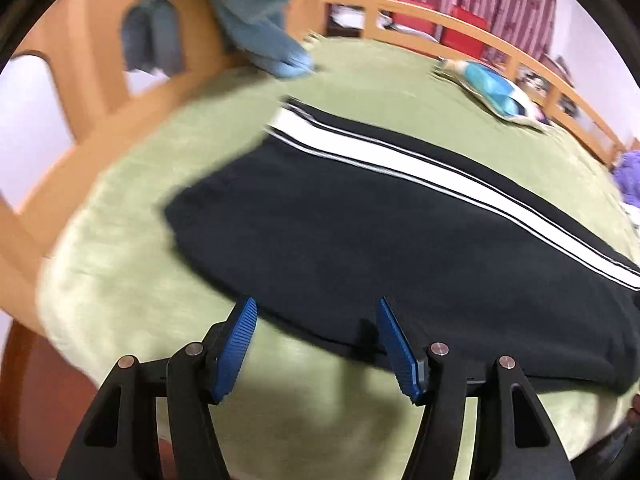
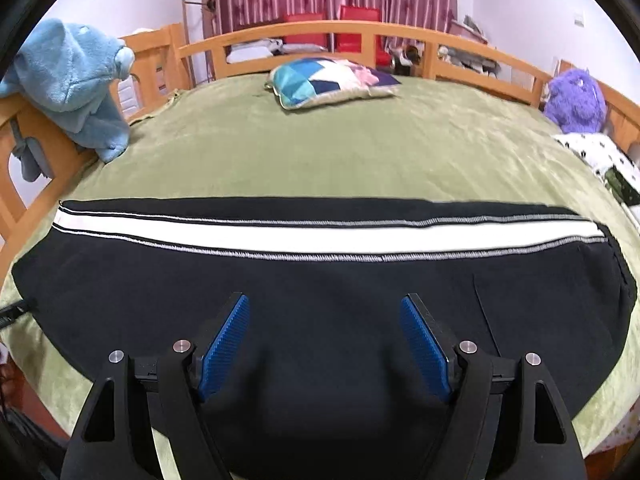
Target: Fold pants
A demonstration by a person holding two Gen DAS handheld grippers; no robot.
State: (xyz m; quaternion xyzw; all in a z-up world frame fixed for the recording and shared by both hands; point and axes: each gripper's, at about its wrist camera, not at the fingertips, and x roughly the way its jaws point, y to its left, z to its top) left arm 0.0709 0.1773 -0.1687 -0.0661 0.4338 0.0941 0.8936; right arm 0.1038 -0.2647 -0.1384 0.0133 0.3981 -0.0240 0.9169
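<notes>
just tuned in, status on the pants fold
Left hand-held gripper open, empty, at pants' near edge. Right hand-held gripper open above black pants, flat on green blanket. Nothing in the way.

The right gripper (image 2: pixel 325 312) is hovering with jaws apart over black pants (image 2: pixel 320 288) lying flat on the green blanket (image 2: pixel 340 152). A patchwork pillow (image 2: pixel 332 80) is resting beyond, near the wooden rail (image 2: pixel 320 30).

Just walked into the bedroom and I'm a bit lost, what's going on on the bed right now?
A person is folding black pants with a white side stripe, laid flat along the near edge of the green bedspread. The left hand-held gripper hovers open at the pants' near hem; the right hand-held gripper is open above the middle of the fabric. Neither grips anything. A patchwork pillow lies further back.
</notes>
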